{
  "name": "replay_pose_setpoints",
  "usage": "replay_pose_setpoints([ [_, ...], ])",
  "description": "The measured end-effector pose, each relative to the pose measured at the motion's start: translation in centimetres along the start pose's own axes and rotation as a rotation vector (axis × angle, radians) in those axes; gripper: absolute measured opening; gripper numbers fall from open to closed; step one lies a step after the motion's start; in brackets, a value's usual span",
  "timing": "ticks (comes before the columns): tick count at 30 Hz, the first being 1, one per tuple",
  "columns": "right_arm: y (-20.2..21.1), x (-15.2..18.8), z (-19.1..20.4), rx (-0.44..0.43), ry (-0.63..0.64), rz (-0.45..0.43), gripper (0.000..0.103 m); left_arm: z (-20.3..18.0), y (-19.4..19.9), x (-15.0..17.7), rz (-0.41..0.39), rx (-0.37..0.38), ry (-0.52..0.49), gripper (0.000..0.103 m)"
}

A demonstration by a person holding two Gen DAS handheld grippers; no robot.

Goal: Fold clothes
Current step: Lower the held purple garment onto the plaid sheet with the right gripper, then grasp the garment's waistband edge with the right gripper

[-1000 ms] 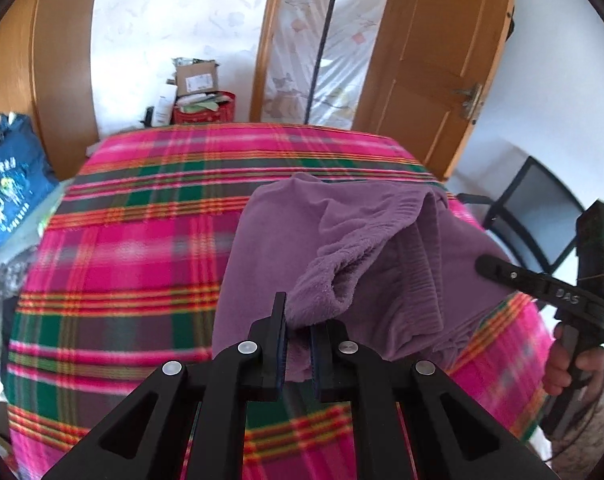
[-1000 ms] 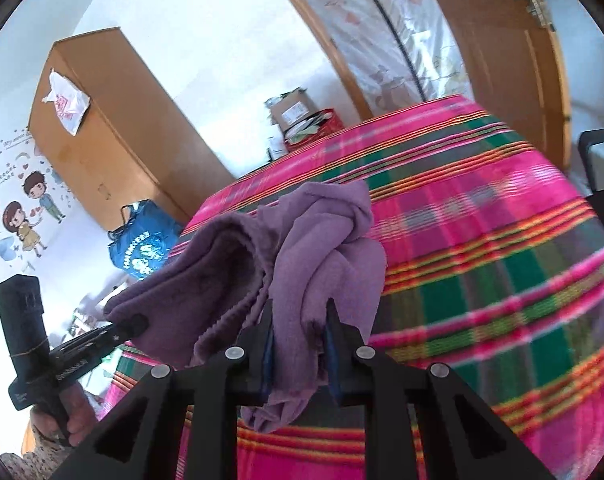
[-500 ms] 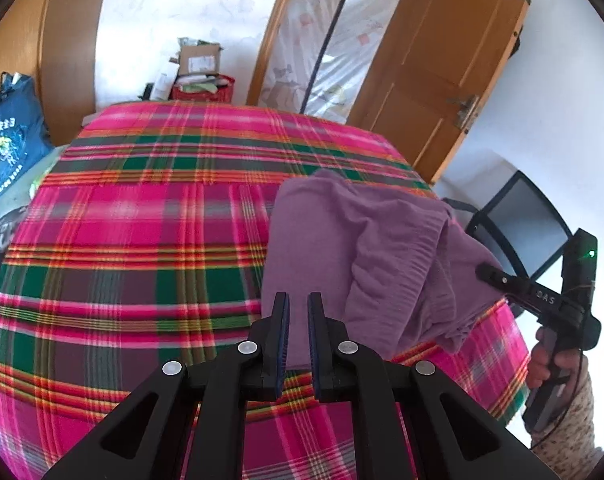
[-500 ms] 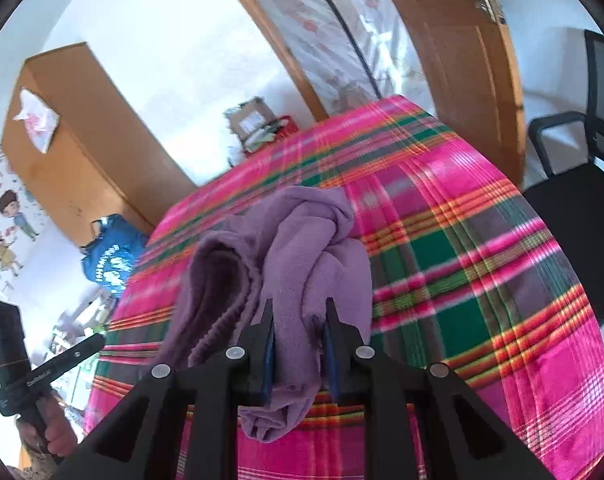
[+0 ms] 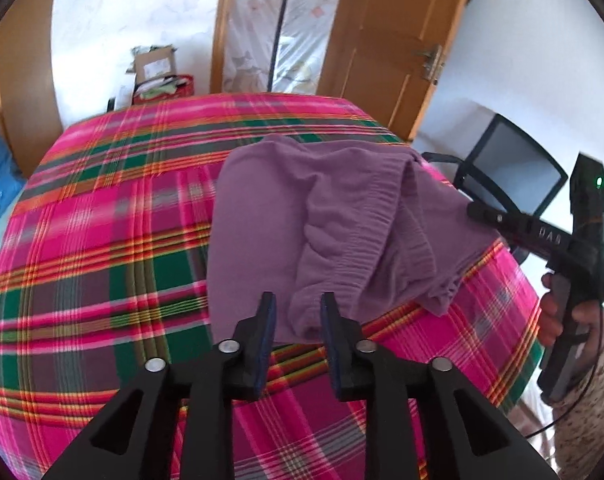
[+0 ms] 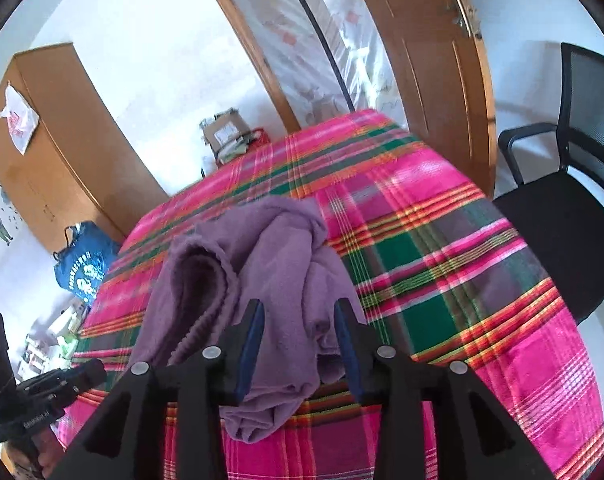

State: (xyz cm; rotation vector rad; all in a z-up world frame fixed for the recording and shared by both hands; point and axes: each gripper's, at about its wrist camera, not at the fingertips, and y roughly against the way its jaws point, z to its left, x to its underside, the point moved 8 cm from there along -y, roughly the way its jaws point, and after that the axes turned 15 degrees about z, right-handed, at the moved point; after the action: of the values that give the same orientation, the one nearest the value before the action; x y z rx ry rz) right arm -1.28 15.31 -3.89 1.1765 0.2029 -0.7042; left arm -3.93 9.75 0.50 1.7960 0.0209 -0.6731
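Garment plain purple. Cloth plaid: pink, green, orange, grey. Grippers black, pads blue. Door brown. Bag blue. Chair black.

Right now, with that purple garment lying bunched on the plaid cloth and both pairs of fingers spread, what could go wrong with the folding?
1. The purple garment lies in a lumpy heap with its ribbed cuff doubled over, so creases may get folded in.

2. The left gripper and right gripper have just been opening, pads apart with cloth between them; closing again may catch several layers.

3. The garment sits near the edge of the plaid cloth, so a tug might drag it off.
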Motion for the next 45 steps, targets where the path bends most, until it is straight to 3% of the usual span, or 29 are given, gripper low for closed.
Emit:
replay_pose_setpoints([
  [6, 2.2, 0.2, 1.1, 0.041, 0.054, -0.099, 0.038, -0.6, -0.1, 0.1, 0.002, -0.031, -0.024, 0.027],
  [8, 2.3, 0.3, 1.9, 0.016, 0.081, -0.105, 0.039, -0.8, -0.2, 0.2, 0.009, -0.037, -0.03, 0.027],
  [13, 0.0, 1.9, 5.7, -0.079, 0.236, -0.003, 0.043, -1.3, -0.6, 0.5, 0.021, -0.064, -0.059, 0.027],
  [16, -1.8, 2.7, 6.6, -0.101, 0.266, 0.064, 0.053, -1.6, -0.6, 0.8, 0.02, -0.077, -0.084, 0.027],
  [19, -3.4, 3.2, 7.0, -0.101, 0.285, 0.114, 0.054, -2.1, -0.8, 1.3, 0.018, -0.091, -0.144, 0.029],
  [28, -4.0, 3.2, 7.1, -0.075, 0.287, 0.119, 0.054, -3.4, -1.4, 1.7, -0.027, -0.203, -0.312, 0.031],
  [36, -4.1, 3.7, 6.9, -0.009, 0.281, 0.125, 0.055, -3.4, -3.1, 1.2, 0.01, -0.226, -0.317, 0.032],
  [43, -4.9, 3.2, 7.1, -0.039, 0.257, 0.128, 0.058, -2.9, -4.0, 0.5, 0.035, -0.199, -0.274, 0.034],
  [44, -4.9, 3.1, 7.2, -0.042, 0.261, 0.126, 0.056, -2.7, -3.9, 0.5, 0.032, -0.19, -0.262, 0.034],
  [45, -4.9, 3.0, 7.4, -0.04, 0.269, 0.122, 0.047, -2.4, -3.8, 0.3, 0.029, -0.176, -0.244, 0.034],
])
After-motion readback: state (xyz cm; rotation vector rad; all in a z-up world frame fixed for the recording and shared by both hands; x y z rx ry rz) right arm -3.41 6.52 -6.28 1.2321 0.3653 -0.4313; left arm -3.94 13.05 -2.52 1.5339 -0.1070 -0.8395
